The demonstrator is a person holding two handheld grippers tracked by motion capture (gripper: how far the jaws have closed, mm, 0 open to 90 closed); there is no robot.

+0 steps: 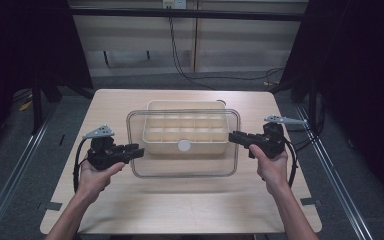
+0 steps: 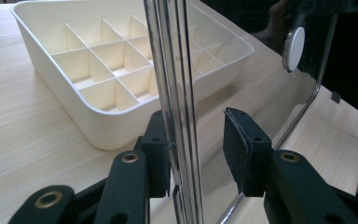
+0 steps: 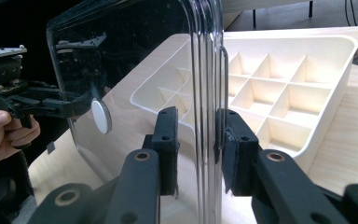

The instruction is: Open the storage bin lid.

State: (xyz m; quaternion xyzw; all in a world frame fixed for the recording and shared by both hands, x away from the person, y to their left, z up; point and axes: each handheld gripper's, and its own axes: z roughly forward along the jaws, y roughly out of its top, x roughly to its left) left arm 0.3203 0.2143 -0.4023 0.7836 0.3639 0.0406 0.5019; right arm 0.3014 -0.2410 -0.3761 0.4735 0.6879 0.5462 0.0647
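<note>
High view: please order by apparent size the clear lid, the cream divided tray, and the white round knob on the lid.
1. Clear lid, the largest; its outline passes the tray's on three sides.
2. Cream divided tray.
3. White round knob, by far the smallest.

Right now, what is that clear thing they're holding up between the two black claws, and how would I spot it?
Look at the wooden table, then the cream divided tray at its centre. Above it is the clear lid, transparent with rounded corners and a white round knob, unlike the opaque tray.
</note>
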